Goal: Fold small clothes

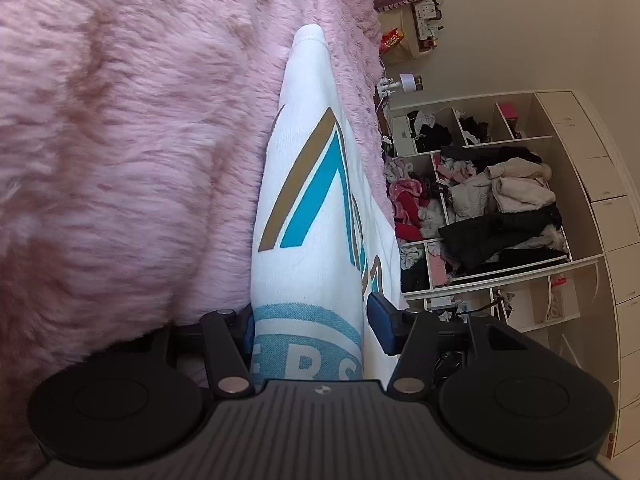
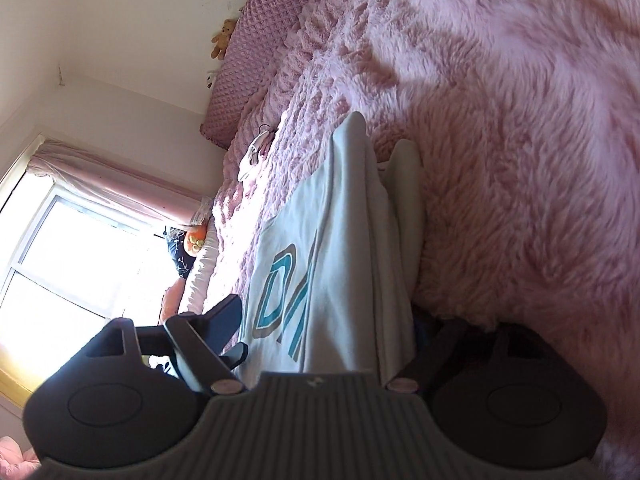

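Left wrist view: left gripper (image 1: 310, 320) straddles a white printed cotton garment (image 1: 316, 184) on a pink shaggy bedspread (image 1: 120, 140), right pad apart, left pad's contact unclear; right wrist view: right gripper (image 2: 328, 332), jaws wide and released, flanks the same folded garment (image 2: 340, 248) on that bedspread (image 2: 520, 160).

Daylight from blown-out window (image 2: 80, 264), soft shadows on pink blanket (image 2: 520, 160), fisheye-bent edges
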### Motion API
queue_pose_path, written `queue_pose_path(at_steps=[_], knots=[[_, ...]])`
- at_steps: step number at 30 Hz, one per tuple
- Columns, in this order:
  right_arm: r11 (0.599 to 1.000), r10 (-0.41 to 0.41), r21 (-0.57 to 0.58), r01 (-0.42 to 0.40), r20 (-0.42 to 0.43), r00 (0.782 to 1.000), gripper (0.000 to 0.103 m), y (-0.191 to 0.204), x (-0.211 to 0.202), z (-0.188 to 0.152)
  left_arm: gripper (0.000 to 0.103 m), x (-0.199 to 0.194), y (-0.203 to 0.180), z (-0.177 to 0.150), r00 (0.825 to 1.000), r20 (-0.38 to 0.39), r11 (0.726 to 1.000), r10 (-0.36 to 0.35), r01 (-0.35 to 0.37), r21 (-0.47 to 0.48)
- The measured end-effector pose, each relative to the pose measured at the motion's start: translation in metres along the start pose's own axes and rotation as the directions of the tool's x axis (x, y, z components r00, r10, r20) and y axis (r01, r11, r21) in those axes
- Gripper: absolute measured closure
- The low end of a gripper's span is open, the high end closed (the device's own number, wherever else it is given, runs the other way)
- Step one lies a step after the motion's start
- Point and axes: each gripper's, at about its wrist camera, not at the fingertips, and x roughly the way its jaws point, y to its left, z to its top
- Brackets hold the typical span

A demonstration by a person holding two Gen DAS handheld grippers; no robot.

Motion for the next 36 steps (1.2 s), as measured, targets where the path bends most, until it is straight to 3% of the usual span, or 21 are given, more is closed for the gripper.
queue_pose_path(at_steps=[2,3,4,5,7,11,13,17,19,22,27,36], knots=[[0.999,-0.037,-0.033,0.037,-0.01,0.999,0.029,0.007,0.007,0.0,0.043,0.0,-0.001,-0.002,1.0,0.008,1.0,0.011,-0.011,0.008],[0.997,-0.065,-0.051,0.065,-0.009,0.998,0.039,0.01,0.008,-0.001,0.049,0.001,-0.005,-0.003,1.0,0.003,0.999,0.024,-0.025,0.026],[0.992,-0.111,-0.07,0.11,-0.008,0.994,0.058,0.013,0.01,-0.002,0.053,0.001,-0.01,-0.004,0.999,0.0,0.997,0.054,-0.054,0.06],[0.985,-0.151,-0.081,0.15,-0.012,0.988,0.068,0.014,0.011,-0.003,0.061,0.0,-0.014,-0.007,0.996,0.004,0.992,0.09,-0.09,0.093],[0.98,-0.181,-0.08,0.18,-0.008,0.983,0.077,0.017,0.013,-0.004,0.064,-0.002,-0.023,-0.012,0.991,0.025,0.984,0.134,-0.136,0.117],[0.948,-0.276,-0.163,0.273,0.004,0.961,0.078,0.04,0.017,-0.006,0.065,-0.002,-0.051,-0.018,0.973,0.048,0.953,0.225,-0.23,0.198],[0.935,-0.304,-0.188,0.3,0.006,0.953,0.078,0.054,0.017,-0.007,0.067,-0.004,-0.063,-0.02,0.971,0.05,0.947,0.232,-0.237,0.216],[0.945,-0.272,-0.178,0.274,0.034,0.962,0.081,0.081,0.006,-0.007,0.067,-0.012,-0.089,-0.024,0.971,0.052,0.94,0.232,-0.238,0.245],[0.931,-0.279,-0.231,0.281,0.043,0.959,0.081,0.106,0.003,-0.01,0.067,-0.019,-0.107,-0.029,0.968,0.067,0.922,0.242,-0.251,0.296],[0.915,-0.284,-0.284,0.285,0.046,0.958,0.082,0.135,-0.003,-0.017,0.067,-0.039,-0.126,-0.034,0.969,0.095,0.924,0.229,-0.247,0.292],[0.921,-0.24,-0.311,0.236,0.028,0.97,0.082,0.182,-0.013,-0.042,0.067,-0.093,-0.149,-0.044,0.964,0.15,0.926,0.217,-0.252,0.28],[0.92,-0.132,-0.375,0.109,-0.038,0.99,0.082,0.264,-0.023,-0.117,0.067,-0.196,-0.19,-0.092,0.937,0.243,0.887,0.25,-0.322,0.331]])
